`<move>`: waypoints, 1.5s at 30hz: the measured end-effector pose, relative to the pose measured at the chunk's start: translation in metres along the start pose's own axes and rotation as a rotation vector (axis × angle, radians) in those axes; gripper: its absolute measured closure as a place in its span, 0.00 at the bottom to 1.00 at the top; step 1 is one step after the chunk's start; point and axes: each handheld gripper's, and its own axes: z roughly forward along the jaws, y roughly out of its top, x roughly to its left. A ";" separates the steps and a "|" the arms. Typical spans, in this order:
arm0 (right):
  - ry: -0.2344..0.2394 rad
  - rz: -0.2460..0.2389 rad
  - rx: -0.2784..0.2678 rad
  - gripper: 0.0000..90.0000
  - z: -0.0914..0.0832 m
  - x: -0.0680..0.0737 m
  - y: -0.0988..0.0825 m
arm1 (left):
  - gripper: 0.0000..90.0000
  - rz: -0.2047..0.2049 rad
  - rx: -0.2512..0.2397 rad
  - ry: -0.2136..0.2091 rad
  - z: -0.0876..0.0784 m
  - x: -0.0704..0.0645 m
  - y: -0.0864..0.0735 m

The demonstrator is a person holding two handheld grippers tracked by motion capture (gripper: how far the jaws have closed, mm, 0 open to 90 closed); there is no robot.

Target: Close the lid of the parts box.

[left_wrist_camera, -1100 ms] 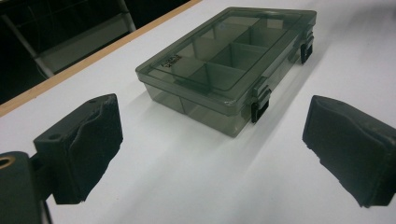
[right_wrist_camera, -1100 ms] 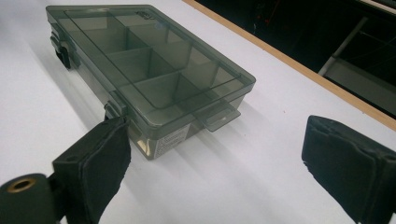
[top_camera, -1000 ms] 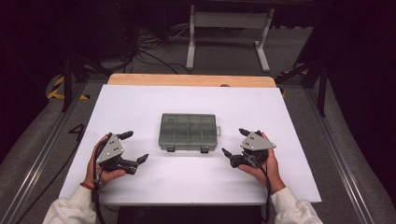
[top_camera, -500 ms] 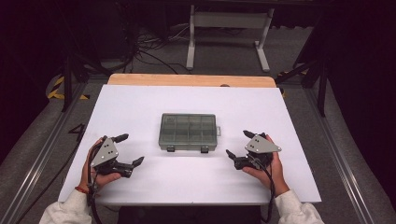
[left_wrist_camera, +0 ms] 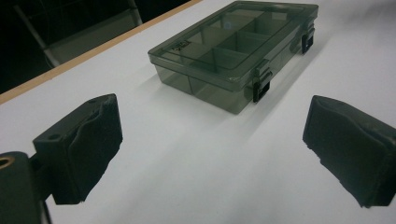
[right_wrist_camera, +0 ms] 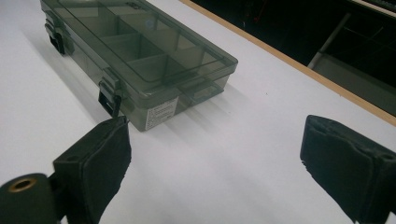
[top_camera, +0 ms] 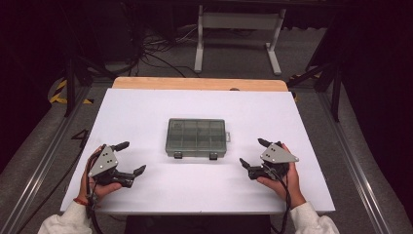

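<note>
A smoky transparent compartment box [top_camera: 197,137] lies closed in the middle of the white table, with two dark latches on its near side. My left gripper [top_camera: 132,158] rests near the front left, open, nothing between its jaws. My right gripper [top_camera: 252,153] sits near the front right, also open and empty. In the left gripper view the box [left_wrist_camera: 238,51] lies ahead, beyond the spread pads [left_wrist_camera: 79,144]. In the right gripper view the box [right_wrist_camera: 135,51] sits ahead to the left, its latch just past the left pad [right_wrist_camera: 98,163].
The white table top [top_camera: 146,112] has a wooden strip [top_camera: 199,84] along its far edge. A white metal stand [top_camera: 234,34] and cables lie on the floor beyond. Rails run along both sides of the table.
Both hands have drawn back toward the table's front edge; the left gripper moved down and slightly left. The box has not moved.
</note>
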 end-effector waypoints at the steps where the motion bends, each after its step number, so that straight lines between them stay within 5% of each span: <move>1: -0.008 -0.004 0.004 0.10 -0.002 -0.001 -0.002 | 0.06 0.002 0.000 -0.001 -0.001 0.000 0.000; 31: -0.026 -0.022 0.030 0.10 -0.018 0.001 -0.021 | 0.06 -0.023 -0.004 -0.007 0.000 -0.001 -0.001; 45: -0.022 0.007 -0.006 0.06 -0.025 0.000 -0.022 | 0.05 -0.020 -0.028 0.009 -0.001 -0.002 0.002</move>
